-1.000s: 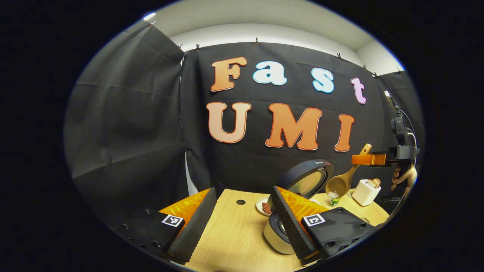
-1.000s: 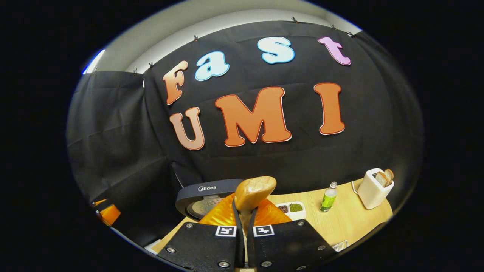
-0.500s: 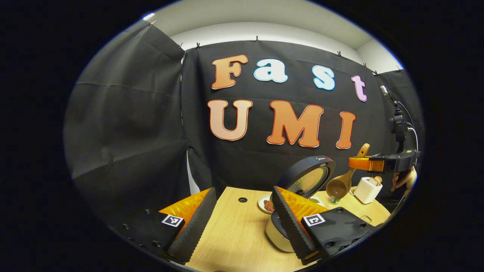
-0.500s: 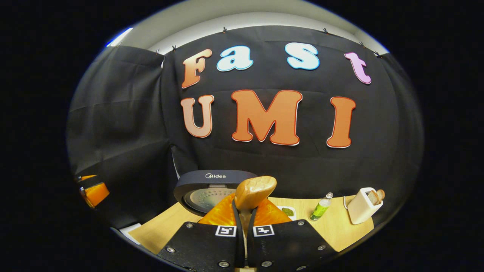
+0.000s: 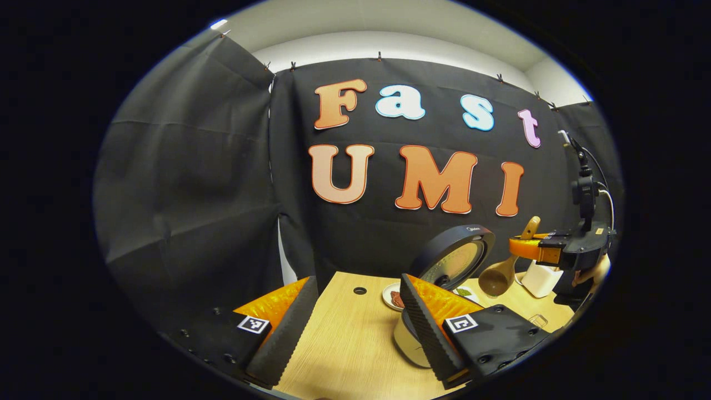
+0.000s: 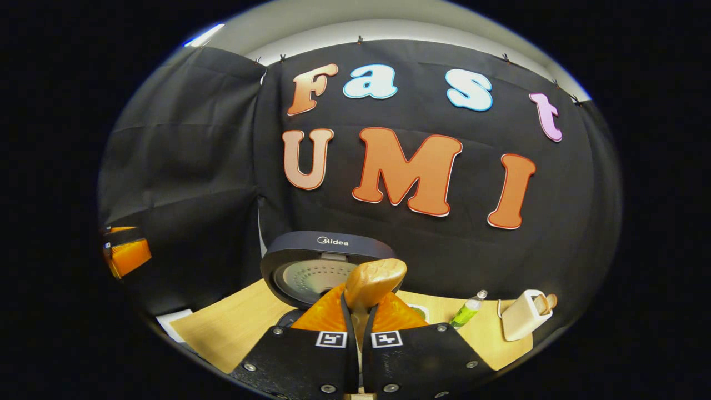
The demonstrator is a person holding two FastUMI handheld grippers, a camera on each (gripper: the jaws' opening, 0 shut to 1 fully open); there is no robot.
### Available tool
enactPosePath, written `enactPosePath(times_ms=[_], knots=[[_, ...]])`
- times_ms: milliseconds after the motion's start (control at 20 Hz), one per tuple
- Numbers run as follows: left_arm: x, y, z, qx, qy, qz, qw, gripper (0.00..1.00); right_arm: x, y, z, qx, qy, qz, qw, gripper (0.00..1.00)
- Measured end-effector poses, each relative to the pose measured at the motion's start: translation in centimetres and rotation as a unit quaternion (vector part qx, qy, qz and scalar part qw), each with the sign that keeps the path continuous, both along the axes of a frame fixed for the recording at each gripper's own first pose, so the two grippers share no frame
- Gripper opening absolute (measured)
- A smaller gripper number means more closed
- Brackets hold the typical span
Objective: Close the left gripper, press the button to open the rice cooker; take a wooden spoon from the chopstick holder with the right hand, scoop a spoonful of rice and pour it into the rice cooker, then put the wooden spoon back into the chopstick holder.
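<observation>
The rice cooker (image 5: pixel 410 345) stands on the table with its round lid (image 5: pixel 460 256) up. My left gripper (image 5: pixel 356 284) hovers over the table just left of the cooker, open and holding nothing. Right of the lid, my right gripper (image 5: pixel 523 248) is shut on the handle of the wooden spoon (image 5: pixel 496 280), whose bowl hangs low beside the lid. In the right gripper view the right gripper (image 6: pixel 358 300) clamps the wooden spoon (image 6: pixel 375 279), and the bowl sticks up in front of the open lid (image 6: pixel 311 268). What the bowl holds cannot be seen.
A white toaster (image 6: pixel 522 318) with bread and a green bottle (image 6: pixel 466 313) stand on the wooden table (image 6: pixel 233 329) at the right. A small plate (image 5: pixel 390 297) lies behind the cooker. A hand (image 5: pixel 592 272) holds the right gripper. The left gripper (image 6: pixel 125 256) appears far left.
My right gripper has swung left with the spoon, so the cooker's lid now sits straight ahead of it. The spoon's bowl has sunk a little beside the lid. The left gripper barely moved.
</observation>
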State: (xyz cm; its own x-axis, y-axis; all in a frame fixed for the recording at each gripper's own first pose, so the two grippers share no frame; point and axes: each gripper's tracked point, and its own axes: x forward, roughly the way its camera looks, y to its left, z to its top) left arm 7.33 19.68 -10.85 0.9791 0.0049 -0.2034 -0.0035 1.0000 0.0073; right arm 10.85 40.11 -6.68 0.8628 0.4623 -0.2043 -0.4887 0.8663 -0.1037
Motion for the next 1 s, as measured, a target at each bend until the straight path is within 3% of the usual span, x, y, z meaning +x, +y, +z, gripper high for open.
enactPosePath(times_ms=[400, 700, 1000], knots=[[0.2, -1.4, 1.6, -0.001, -0.017, -0.012, 1.000, 0.99, -0.7, -5.1, 2.0, 0.055, 0.026, -0.025, 0.998, 0.02], [1.1, -3.0, 1.8, -0.010, -0.030, -0.029, 0.999, 0.97, -1.0, -13.9, 3.3, 0.060, 0.014, -0.086, 0.994, 0.02], [1.3, -4.5, 1.8, -0.011, -0.036, -0.031, 0.999, 0.97, -2.1, -23.3, 0.3, 0.066, 0.037, -0.153, 0.985, 0.02]])
